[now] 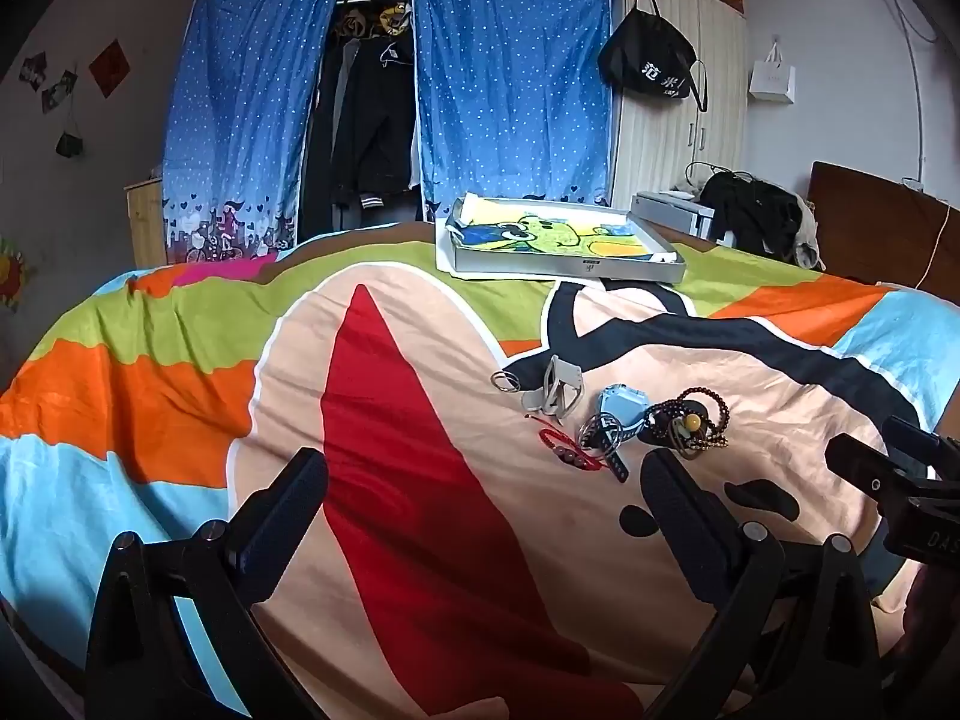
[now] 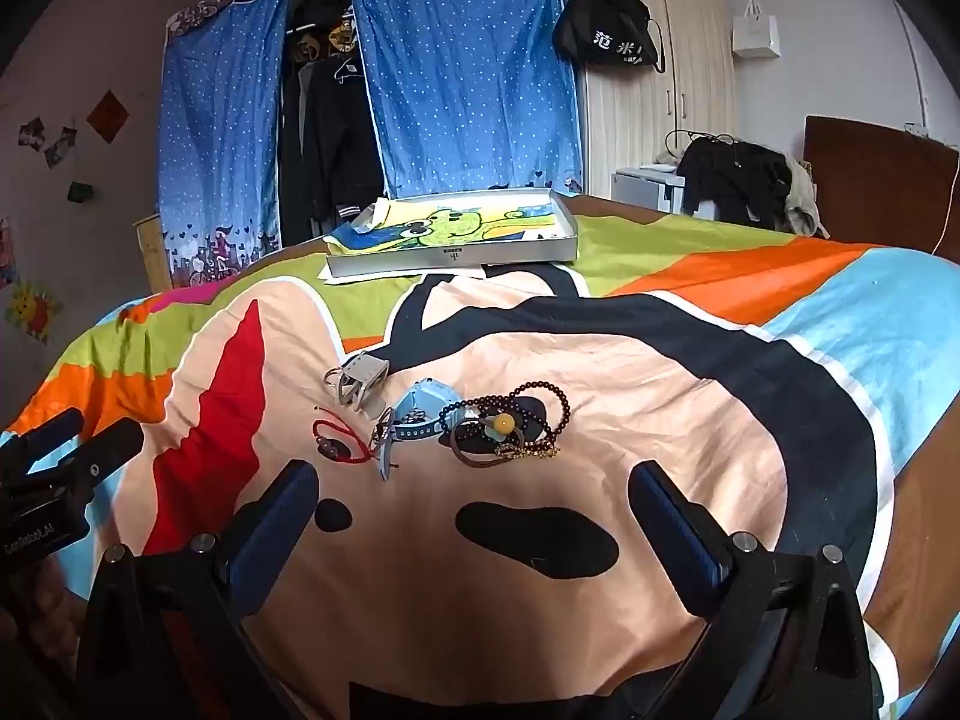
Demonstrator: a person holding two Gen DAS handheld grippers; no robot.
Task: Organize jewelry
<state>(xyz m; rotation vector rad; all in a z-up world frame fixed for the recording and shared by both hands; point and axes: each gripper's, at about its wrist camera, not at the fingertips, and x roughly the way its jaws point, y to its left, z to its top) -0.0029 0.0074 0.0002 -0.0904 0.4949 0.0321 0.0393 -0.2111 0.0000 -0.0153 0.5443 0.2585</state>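
- Left wrist view: my left gripper point(image 1: 483, 483) hangs over the multicoloured cartoon-print bedspread point(image 1: 180, 384), jaws spread wide, nothing between them.
- Right wrist view: my right gripper point(image 2: 474, 495) likewise, jaws wide and empty, just short of the jewelry cluster.
- Grey folded watch strap point(image 2: 362, 384) with metal rings point(image 2: 332, 380) at its left end; far left of the cluster.
- Red cord bracelet point(image 2: 342, 441) with dark beads, nearest my left jaw side.
- Pale blue plastic watch point(image 2: 423, 405) with a dark blue dotted band point(image 2: 417, 432), centre of the cluster.
- Dark brown bead strand point(image 2: 540, 402) looped around a round yellow bead point(image 2: 503, 421), touching the watch on its right.
- Thin gold chain point(image 2: 531, 452) at the cluster's near right edge.
- Shallow grey box point(image 2: 456, 255) with a green-and-yellow cartoon lining, at the far edge of the bed, well apart from the jewelry.
- Blue dotted fabric wardrobe point(image 1: 510, 84), beyond the bed.
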